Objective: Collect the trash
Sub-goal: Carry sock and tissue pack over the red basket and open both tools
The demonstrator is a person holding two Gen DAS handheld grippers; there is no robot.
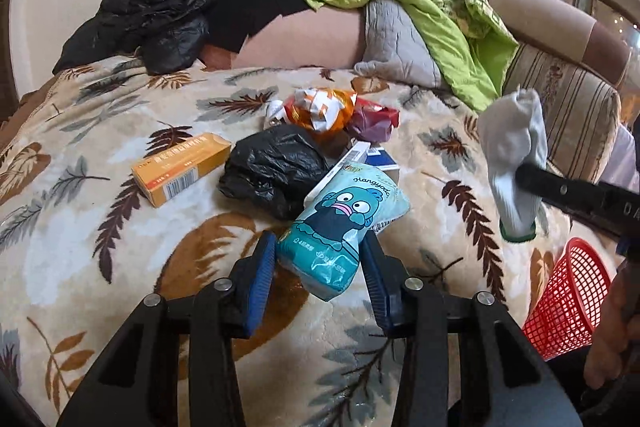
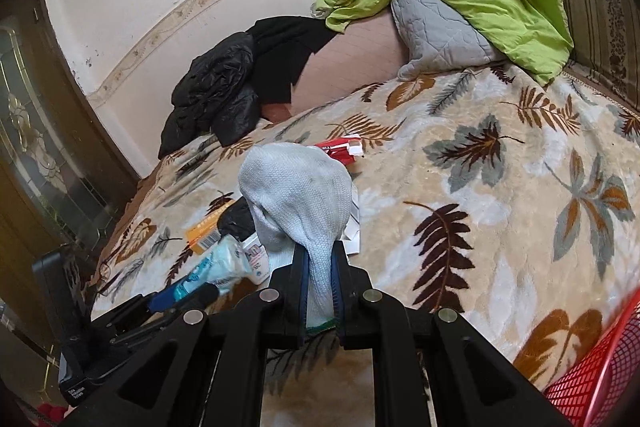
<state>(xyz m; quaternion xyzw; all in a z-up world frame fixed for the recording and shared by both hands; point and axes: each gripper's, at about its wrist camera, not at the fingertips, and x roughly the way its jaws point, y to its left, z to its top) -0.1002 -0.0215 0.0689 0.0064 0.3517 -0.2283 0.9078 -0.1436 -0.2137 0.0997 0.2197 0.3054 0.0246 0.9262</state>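
Left hand-held gripper (image 1: 318, 259) is clamped on the teal tissue pack (image 1: 340, 223), right one (image 2: 320, 291) pinching a white sock (image 2: 296, 195). Red basket (image 1: 568, 299) sits right of both, nearer the right hand.

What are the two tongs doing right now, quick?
Left tongs: closed on the blue tissue pack, lifted off the bed.
Right tongs: closed on the white sock, which is held up in the air.

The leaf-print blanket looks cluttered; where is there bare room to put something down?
Free: the blanket between the trash pile and the red basket, and left of the orange box. Crowded: around the black bag and wrappers.
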